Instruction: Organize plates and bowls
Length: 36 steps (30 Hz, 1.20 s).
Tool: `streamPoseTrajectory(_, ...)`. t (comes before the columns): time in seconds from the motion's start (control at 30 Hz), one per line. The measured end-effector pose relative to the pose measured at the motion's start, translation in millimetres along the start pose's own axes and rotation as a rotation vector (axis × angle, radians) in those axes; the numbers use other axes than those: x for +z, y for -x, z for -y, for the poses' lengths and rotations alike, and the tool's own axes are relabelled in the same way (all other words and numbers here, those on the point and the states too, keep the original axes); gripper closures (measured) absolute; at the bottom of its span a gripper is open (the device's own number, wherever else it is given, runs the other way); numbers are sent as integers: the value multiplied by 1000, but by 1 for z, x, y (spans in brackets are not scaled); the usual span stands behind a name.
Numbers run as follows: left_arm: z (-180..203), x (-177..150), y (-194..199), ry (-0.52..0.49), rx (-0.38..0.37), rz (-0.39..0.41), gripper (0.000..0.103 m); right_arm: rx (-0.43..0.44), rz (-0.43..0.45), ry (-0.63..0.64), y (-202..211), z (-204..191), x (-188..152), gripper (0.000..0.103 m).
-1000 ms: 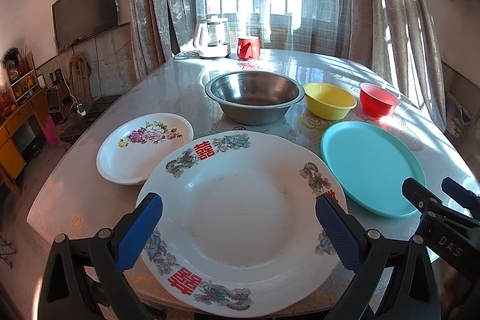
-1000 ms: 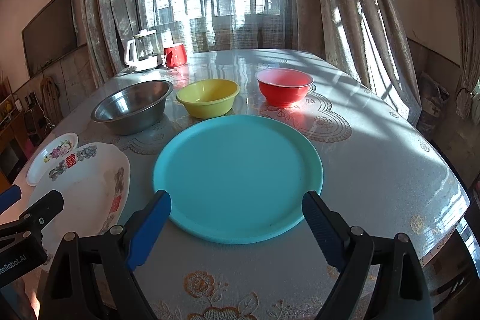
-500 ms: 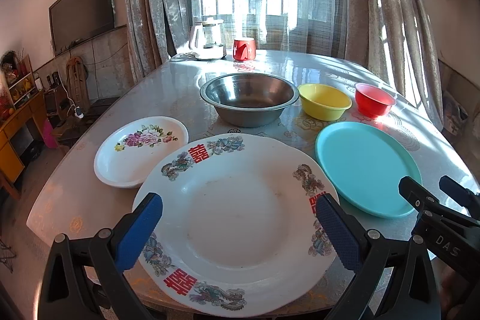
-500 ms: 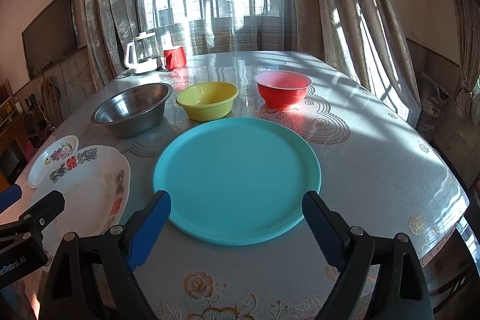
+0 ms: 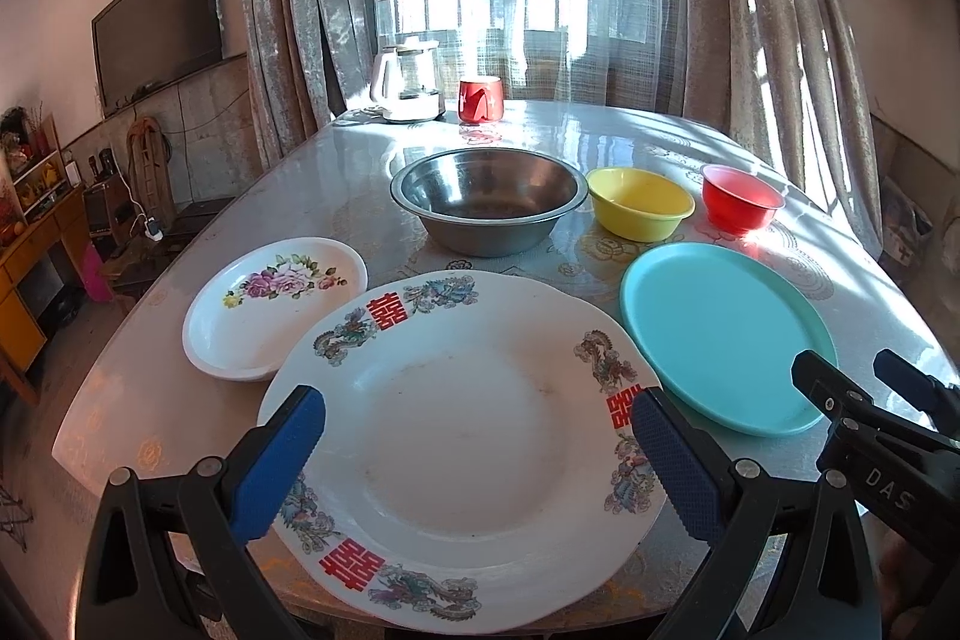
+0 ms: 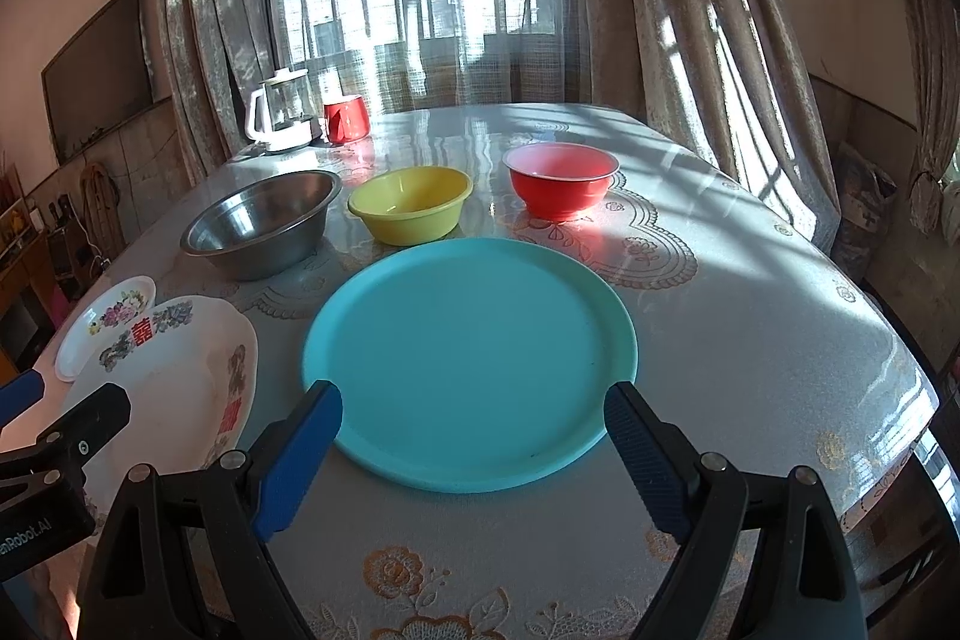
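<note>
A large white plate with red characters [image 5: 462,436] lies at the table's near edge, under my open, empty left gripper [image 5: 477,451]. A small floral plate [image 5: 264,310] sits to its left. A turquoise plate [image 6: 468,358] lies in front of my open, empty right gripper [image 6: 474,442]; it also shows in the left wrist view [image 5: 726,334]. Behind them stand a steel bowl [image 5: 489,202], a yellow bowl [image 6: 411,211] and a red bowl [image 6: 561,187]. The white plate [image 6: 174,370] shows at the left of the right wrist view.
A white kettle [image 5: 405,85] and a red mug [image 5: 479,100] stand at the table's far edge by the curtained window. The table [image 6: 750,316] has a patterned cloth; its right and near edges are close. A TV hangs on the left wall.
Both grippers have drawn back and up slightly, so the plates sit a little lower and farther in view. Nothing on the table has moved.
</note>
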<state>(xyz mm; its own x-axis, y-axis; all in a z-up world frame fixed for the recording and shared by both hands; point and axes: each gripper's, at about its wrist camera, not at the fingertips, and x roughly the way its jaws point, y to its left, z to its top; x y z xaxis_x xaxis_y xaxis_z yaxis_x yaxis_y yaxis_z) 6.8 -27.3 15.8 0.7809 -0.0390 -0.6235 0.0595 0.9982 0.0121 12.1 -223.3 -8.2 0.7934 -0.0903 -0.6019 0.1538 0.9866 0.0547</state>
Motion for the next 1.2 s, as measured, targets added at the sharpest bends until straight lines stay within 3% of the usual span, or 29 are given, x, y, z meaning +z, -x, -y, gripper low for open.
streamPoseTrajectory(0.4,9,3,-5,-32,-37,-13,0,1,-7,-18,-3,7,-1,12)
streamPoseTrajectory(0.57,16,9,-13,-49,-148,-51,0,7,-26,-59,-10,22,3,12)
streamPoseTrajectory(0.67,24,17,-22,-69,-206,-111,0,-4,-40,-92,-16,40,7,19)
streamPoseTrajectory(0.9,52,38,-42,-187,-241,-159,1,-33,-102,-209,-41,87,13,38)
streamPoseTrajectory(1.03,65,47,-56,-249,-270,-185,22,-26,-144,-246,-57,101,9,51)
streamPoseTrajectory(1.17,71,54,-77,-245,-313,-246,58,-21,-156,-241,-66,105,6,60)
streamPoseTrajectory(1.2,71,55,-81,-237,-314,-257,59,-12,-164,-236,-67,105,7,63)
